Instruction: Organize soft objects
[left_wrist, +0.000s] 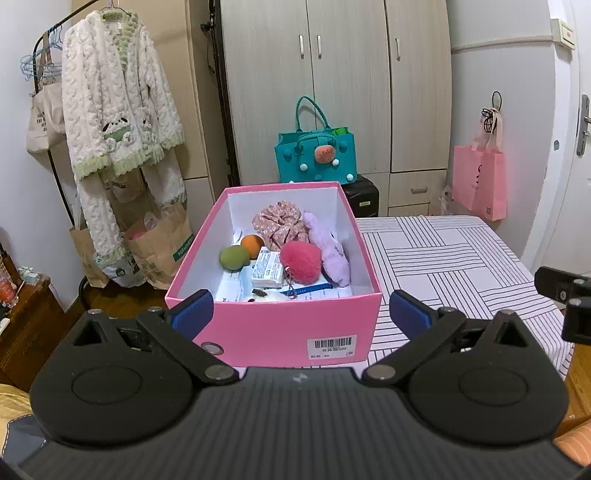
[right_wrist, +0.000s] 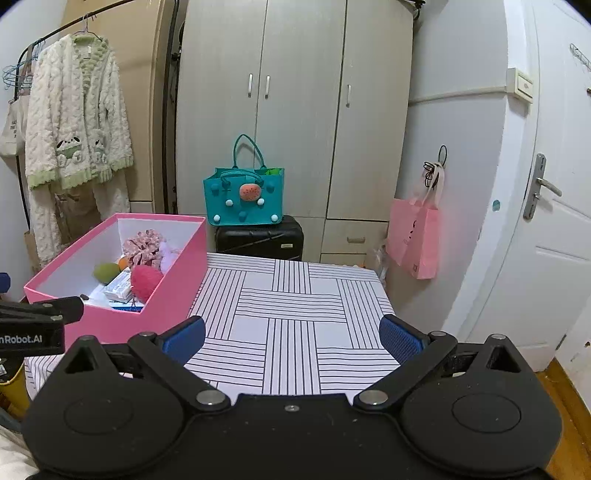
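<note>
Above the striped-cloth bench (right_wrist: 291, 306), left gripper (left_wrist: 301, 314) and right gripper (right_wrist: 291, 338) hover wide apart, empty; a pink cardboard box (left_wrist: 273, 328) holds a red pompom (left_wrist: 300, 256), a floral scrunchie (left_wrist: 280, 221) and a lilac plush (left_wrist: 330, 247).

Support surface: table covered by a white cloth printed with blocks of black parallel stripes (right_wrist: 291, 314).
Item on surface: open rectangular pink cardboard box with white interior (left_wrist: 273, 328).
Box position: left part of the table, its left side along the table's left edge.
Box marking: white barcode label (left_wrist: 331, 347) on the near end wall.
Remaining surface: bare striped cloth, right of the box.
</note>
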